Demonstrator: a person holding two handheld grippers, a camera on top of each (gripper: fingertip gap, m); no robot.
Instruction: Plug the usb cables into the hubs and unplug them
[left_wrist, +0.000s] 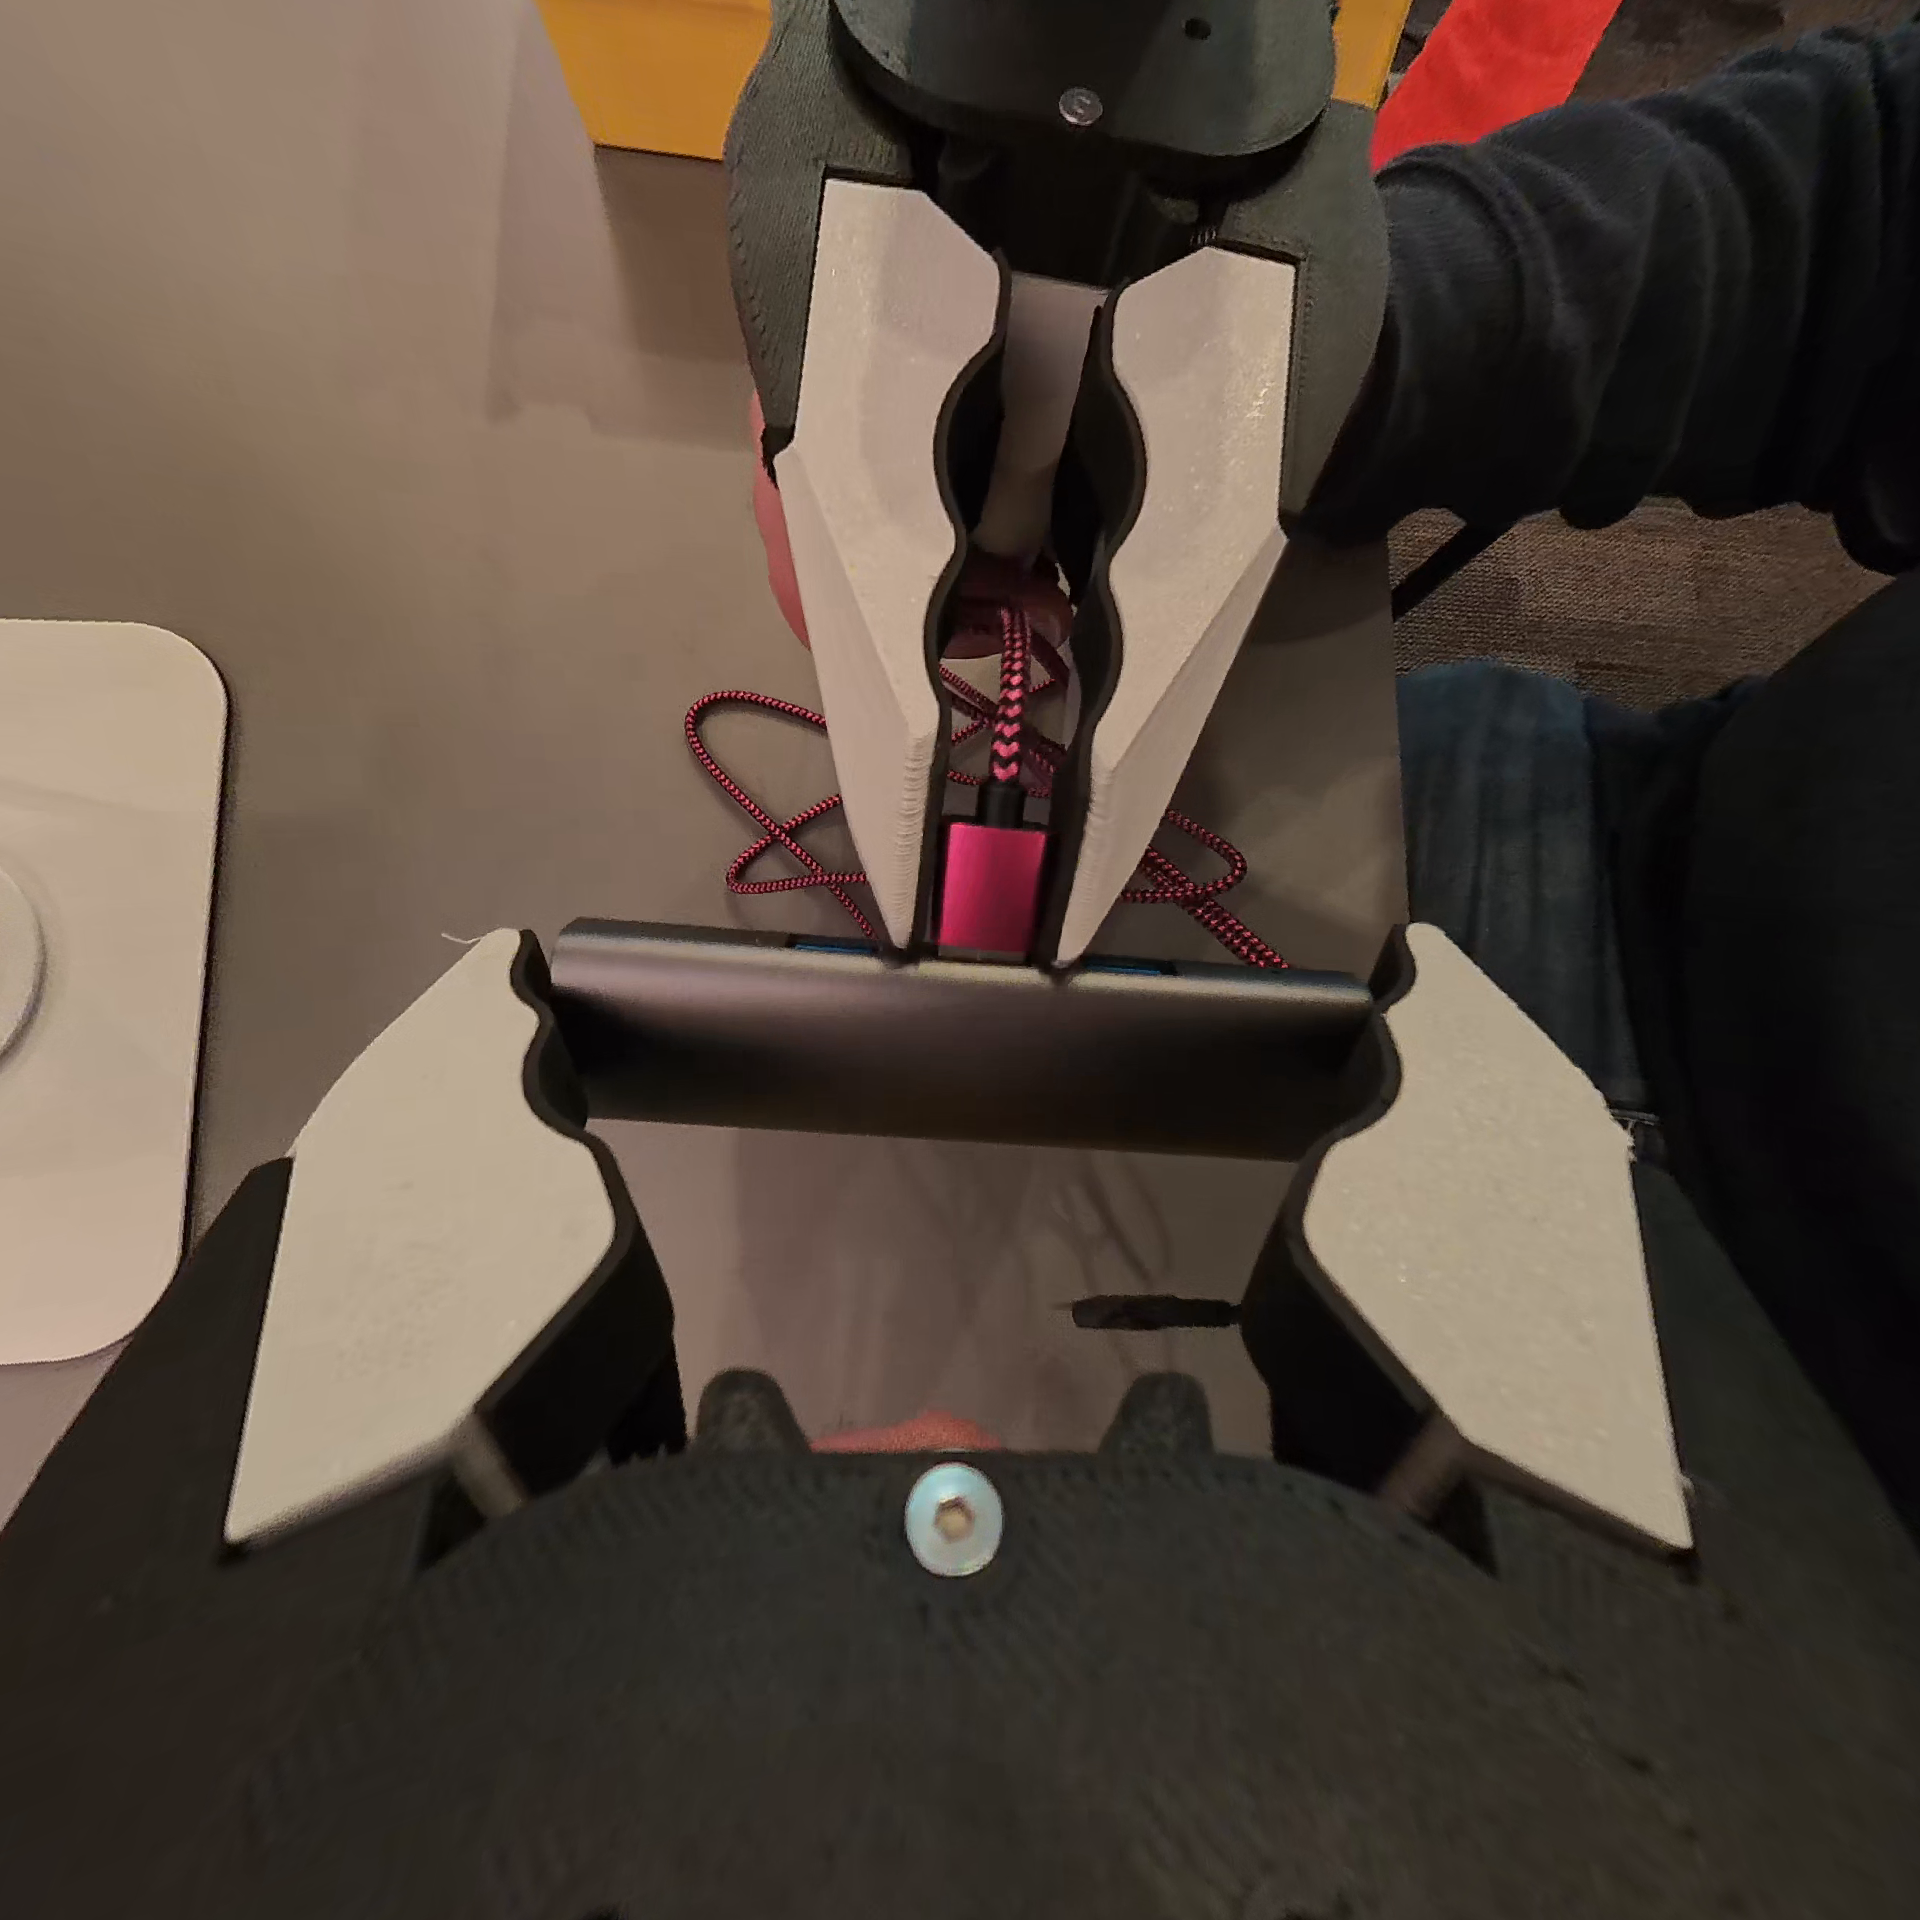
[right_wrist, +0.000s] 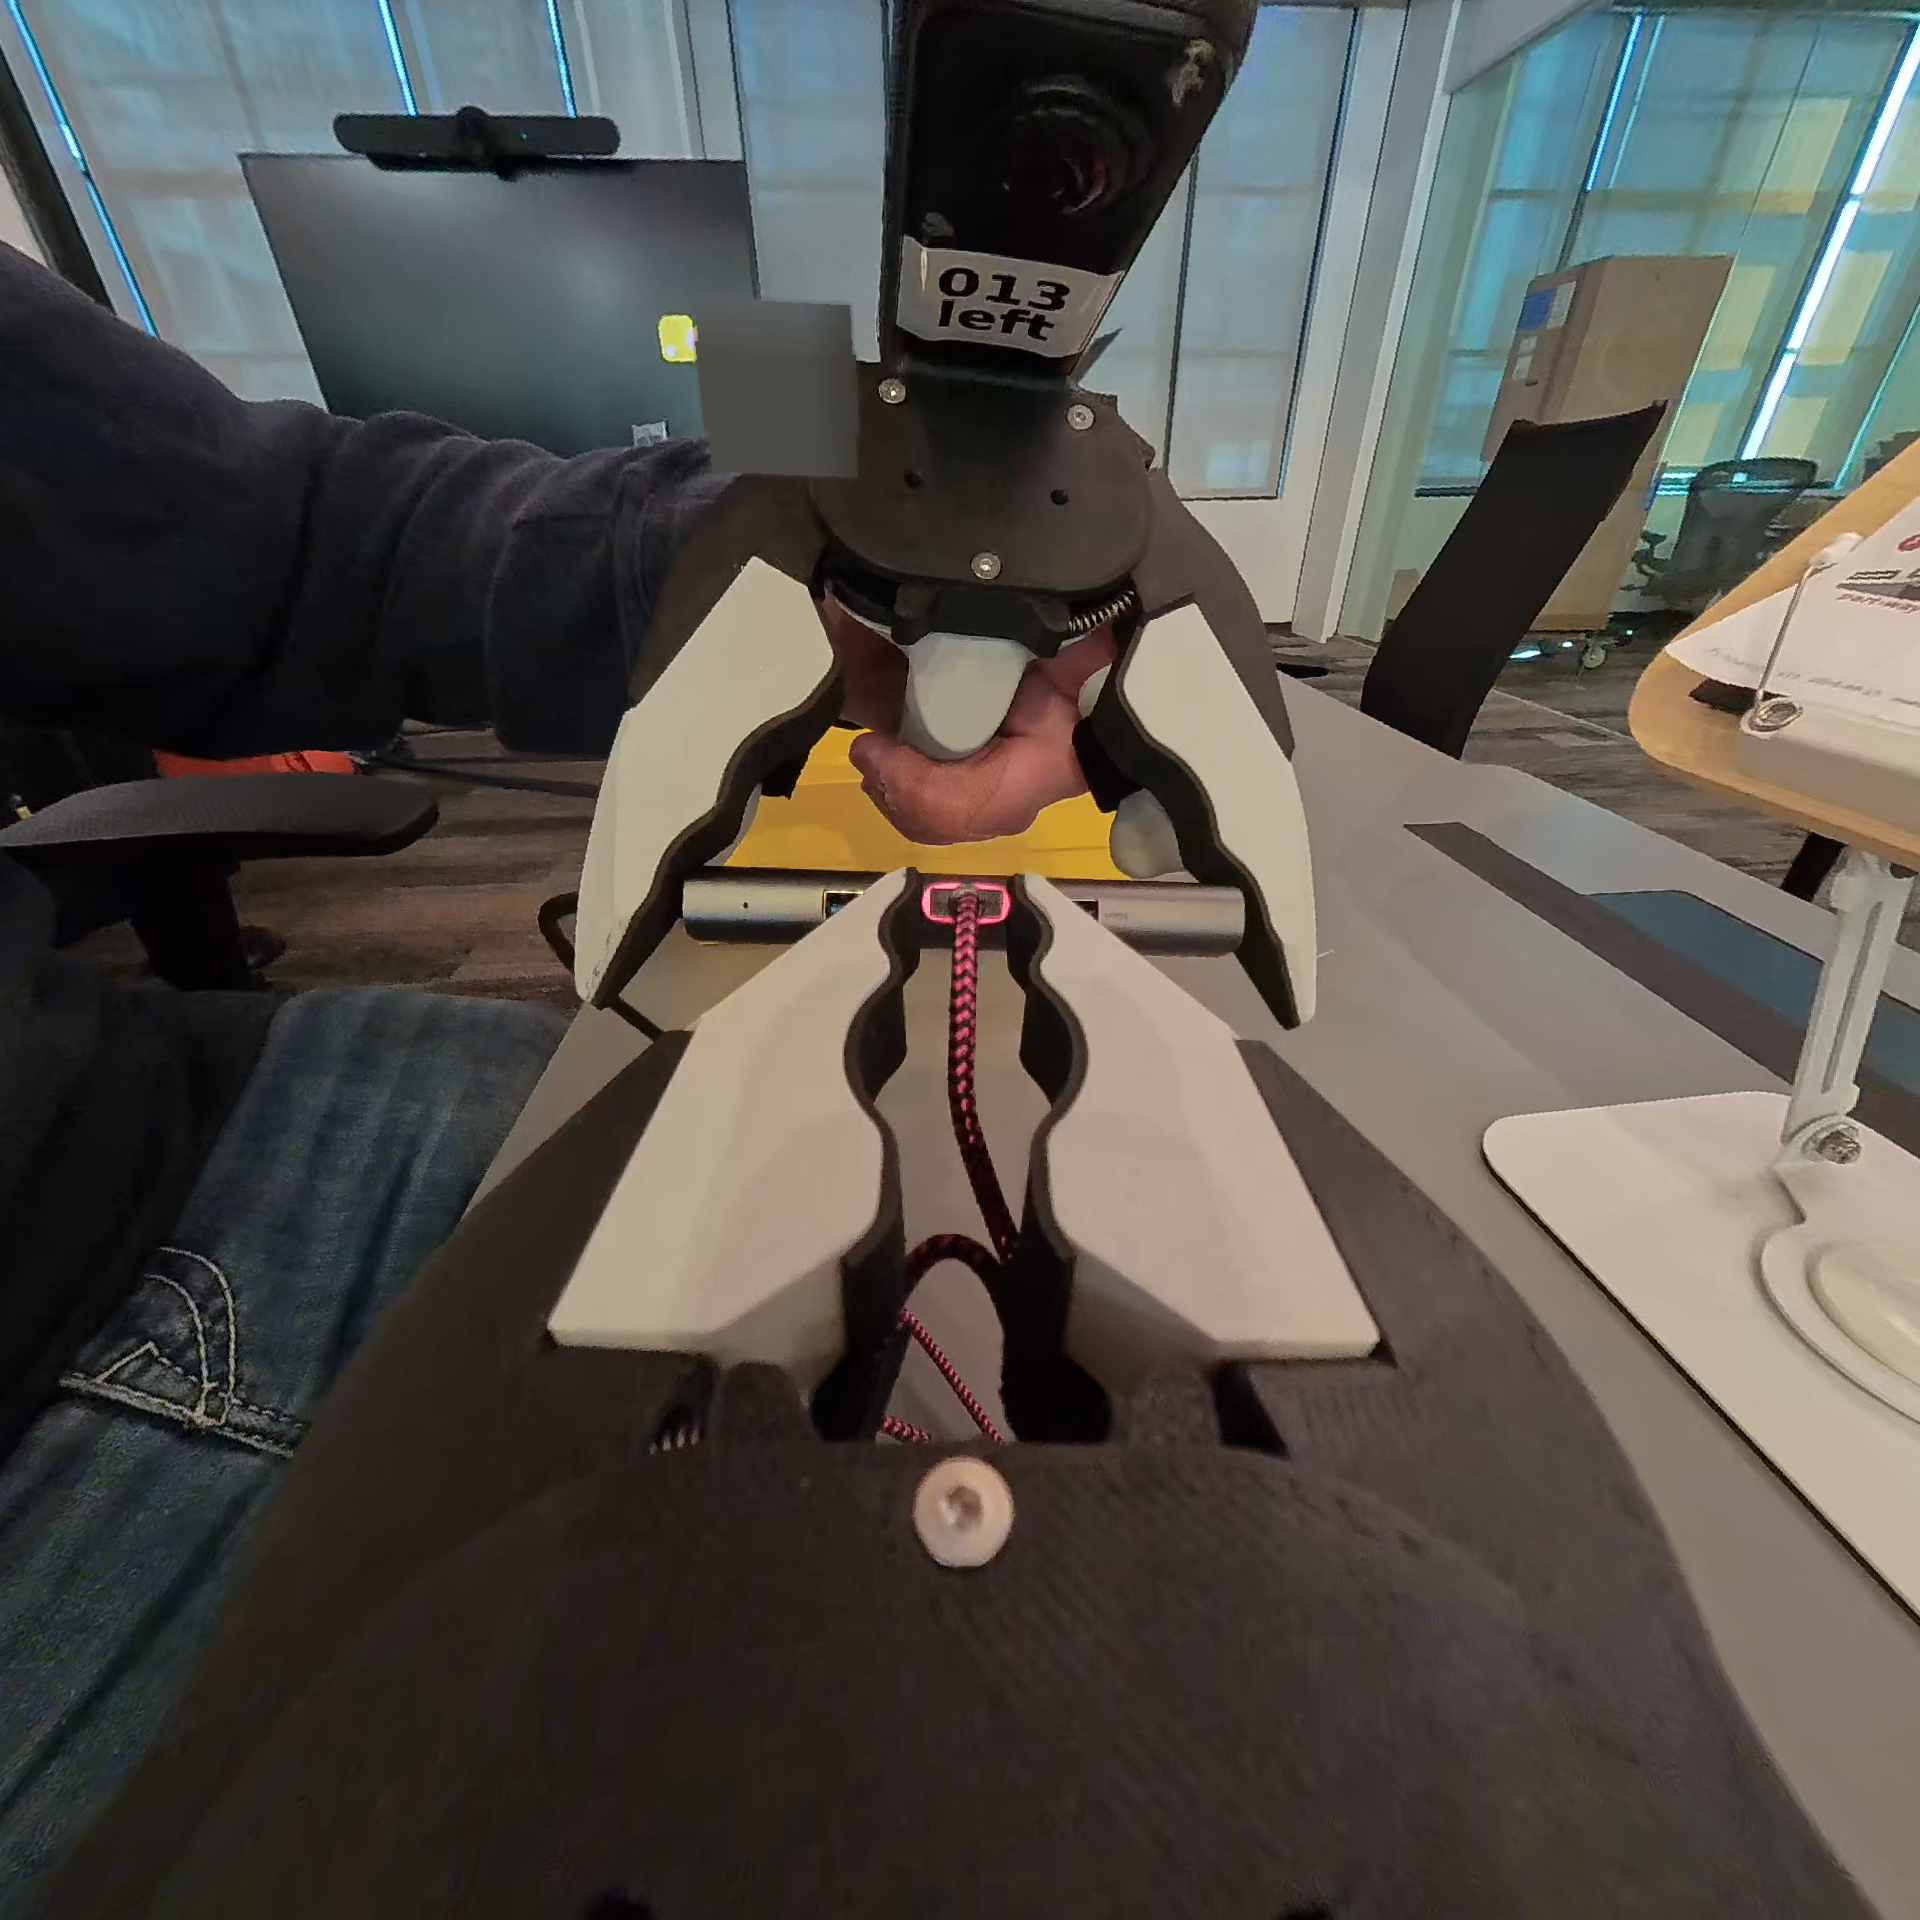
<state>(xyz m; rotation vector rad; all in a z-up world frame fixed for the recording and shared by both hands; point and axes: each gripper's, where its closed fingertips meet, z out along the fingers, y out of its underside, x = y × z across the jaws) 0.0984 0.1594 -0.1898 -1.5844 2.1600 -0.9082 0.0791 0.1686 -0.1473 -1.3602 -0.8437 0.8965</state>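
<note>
My left gripper (left_wrist: 961, 997) is shut on a dark grey USB hub (left_wrist: 966, 1070), one finger at each end, and holds it crosswise just above the grey table (left_wrist: 416, 468). My right gripper (left_wrist: 987, 935) comes in from the far side and is shut on the pink USB plug (left_wrist: 992, 883). The plug's body meets the hub's port side, and no metal shows. Its pink-and-black braided cable (left_wrist: 769, 852) lies looped on the table behind. In the right wrist view, my right gripper (right_wrist: 966, 899) pinches the plug (right_wrist: 966, 902) against the hub (right_wrist: 748, 909). The cable (right_wrist: 966, 1091) runs back between the fingers.
A white stand base (left_wrist: 94, 987) lies at the left; it also shows in the right wrist view (right_wrist: 1662, 1247). A yellow box (left_wrist: 644, 73) sits beyond. The table's edge and a person's jeans-clad leg (right_wrist: 208, 1247) are close by. A dark sleeve (left_wrist: 1662, 312) reaches in. The tips of both grippers are at nearly the same place.
</note>
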